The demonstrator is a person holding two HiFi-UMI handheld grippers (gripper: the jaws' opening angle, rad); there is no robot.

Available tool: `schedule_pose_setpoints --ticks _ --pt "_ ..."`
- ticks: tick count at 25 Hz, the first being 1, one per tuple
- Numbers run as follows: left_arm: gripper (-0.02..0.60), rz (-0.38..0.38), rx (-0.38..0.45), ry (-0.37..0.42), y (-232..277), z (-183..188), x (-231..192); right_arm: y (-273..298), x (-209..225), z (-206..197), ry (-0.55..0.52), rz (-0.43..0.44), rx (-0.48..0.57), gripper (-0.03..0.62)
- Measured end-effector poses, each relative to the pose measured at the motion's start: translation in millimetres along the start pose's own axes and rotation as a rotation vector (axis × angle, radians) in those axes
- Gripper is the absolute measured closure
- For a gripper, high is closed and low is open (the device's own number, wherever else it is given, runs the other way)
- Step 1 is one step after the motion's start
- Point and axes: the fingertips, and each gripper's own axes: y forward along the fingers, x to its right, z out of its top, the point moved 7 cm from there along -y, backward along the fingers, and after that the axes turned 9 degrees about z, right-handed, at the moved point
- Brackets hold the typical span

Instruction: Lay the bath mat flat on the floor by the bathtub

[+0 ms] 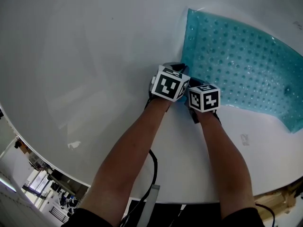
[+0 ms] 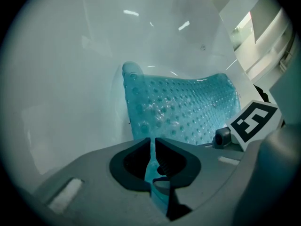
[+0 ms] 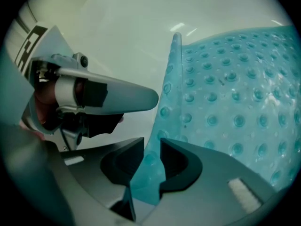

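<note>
Head view: a white bathtub [image 1: 85, 56] fills nearly the whole frame. Its rim curves across the lower left, with a room out of focus beyond it. The bath mat [image 1: 241, 65], translucent teal and studded with suction cups, lies on the tub's inner surface in the upper right, well inside the tub and not on any floor. Its lower right end bends down along the curve. Two bare forearms [image 1: 128, 160] rise from the bottom edge to the centre. There the left gripper [image 1: 171, 79] and the right gripper [image 1: 202, 94] sit just beside each other at the mat's near left edge. A black cable [image 1: 154, 171] hangs between the arms.

Left gripper view: the jaws stand almost together, clamped on a thin strip of the mat's edge at bottom centre. From there the mat spreads up across the middle of the frame against the white tub wall, and its far corner curls over at upper left. The right gripper's marker cube [image 2: 254, 122] shows at the right edge.

Right gripper view: the jaws, a little wider apart, are closed on a thicker fold of the mat's edge, which fills the gap between them at bottom centre. The edge stands upright from the jaws towards the top centre, and the dotted sheet fills the right half. The left gripper reaches in from the left, one grey finger [image 3: 122, 98] pointing at the mat's edge.
</note>
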Motion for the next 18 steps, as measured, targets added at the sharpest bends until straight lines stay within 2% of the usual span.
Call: schedule_pose_setpoints --ticks 8,12,18 --pt "0.545 0.03 -0.054 0.033 19 -13 -10 11 11 -3 0.013 -0.003 -0.004 0.508" --pt "0.551 0.039 -0.058 0.058 25 -15 -9 17 14 -5 0.019 -0.008 -0.001 0.508" --pt "0.551 0.011 -0.032 0.047 27 -11 -5 22 14 -2 0.035 -0.018 -0.005 0.51"
